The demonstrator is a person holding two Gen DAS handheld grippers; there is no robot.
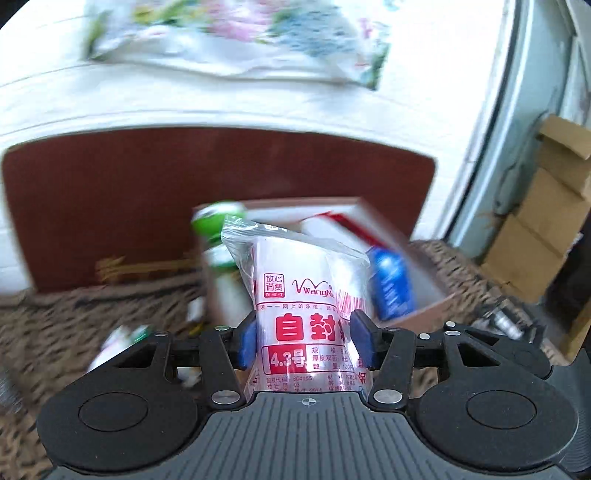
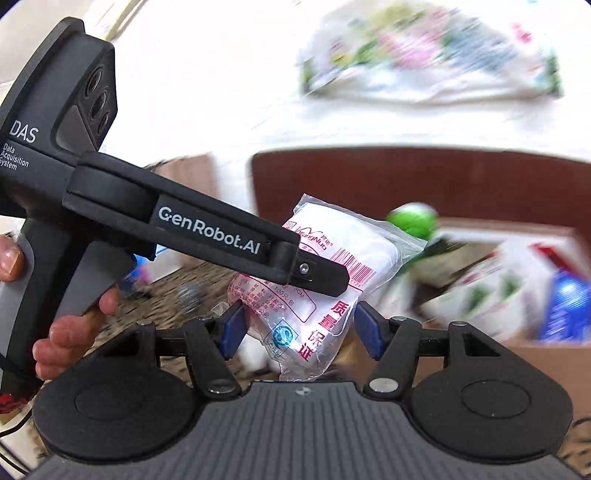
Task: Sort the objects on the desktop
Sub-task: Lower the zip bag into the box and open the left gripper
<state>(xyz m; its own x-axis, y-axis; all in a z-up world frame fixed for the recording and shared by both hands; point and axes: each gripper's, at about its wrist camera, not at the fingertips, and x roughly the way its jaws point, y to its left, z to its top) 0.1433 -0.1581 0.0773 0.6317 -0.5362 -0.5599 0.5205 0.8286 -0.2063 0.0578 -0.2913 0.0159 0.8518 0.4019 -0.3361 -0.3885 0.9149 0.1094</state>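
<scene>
A clear packet of zip bags with red print [image 1: 306, 306] stands between the blue pads of my left gripper [image 1: 306, 341], which is shut on it. In the right wrist view the same packet [image 2: 317, 288] hangs in the air, pinched by the left gripper's black finger [image 2: 317, 275] coming in from the left. My right gripper [image 2: 299, 328] is open around the packet's lower end, its pads apart from it on both sides. Behind stands a cardboard box [image 1: 417, 314] holding a green-capped bottle [image 1: 218, 221] and a blue item [image 1: 391, 284].
A patterned brown cloth [image 1: 74, 317] covers the desk. A dark red board [image 1: 110, 199] leans on the white wall, with a floral picture [image 1: 236, 33] above. Stacked cardboard boxes [image 1: 543, 221] stand at the right. A small white and green item [image 1: 122, 343] lies at left.
</scene>
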